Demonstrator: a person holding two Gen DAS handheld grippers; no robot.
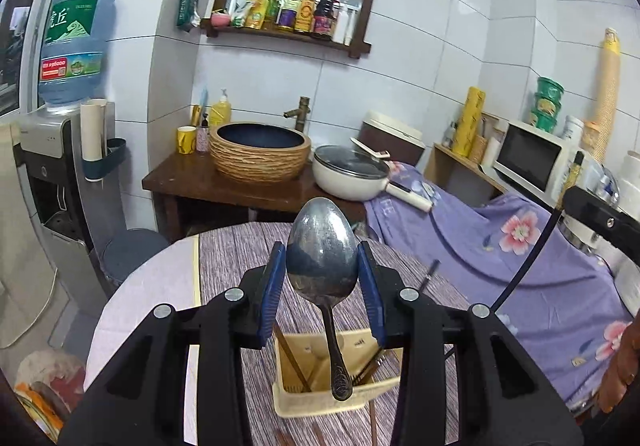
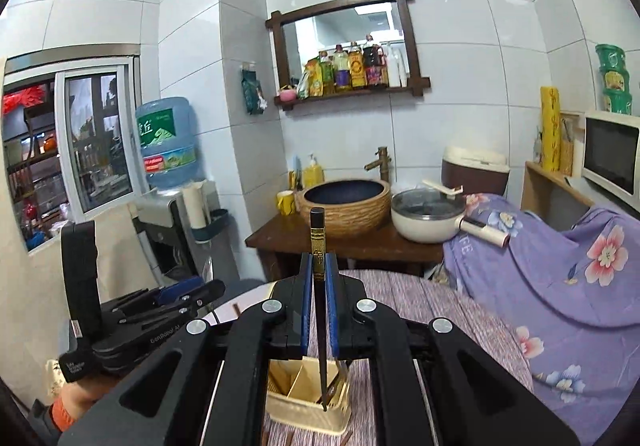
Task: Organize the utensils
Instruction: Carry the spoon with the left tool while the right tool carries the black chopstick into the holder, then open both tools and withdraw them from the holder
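- In the left wrist view, the left tool (image 1: 322, 278) sat at the picture's centre, its blue pads (image 1: 271, 288) pressed against the sides of a metal spoon (image 1: 323, 266).
- The spoon stood upright, bowl at 12 o'clock and handle end at 6 o'clock, dipping into the cream utensil holder (image 1: 334, 378) on the striped worktop (image 1: 236, 258).
- Chopsticks (image 1: 294, 366) already leaned in the holder's compartments.
- At 3 o'clock, the right tool's black body showed at the frame edge.
- In the right wrist view, the right tool (image 2: 319, 302) was closed narrowly on a dark chopstick (image 2: 319, 286), held upright.
- Its gold-banded end pointed to 12 o'clock; its tip reached into the holder's right-hand compartment at 6 o'clock.
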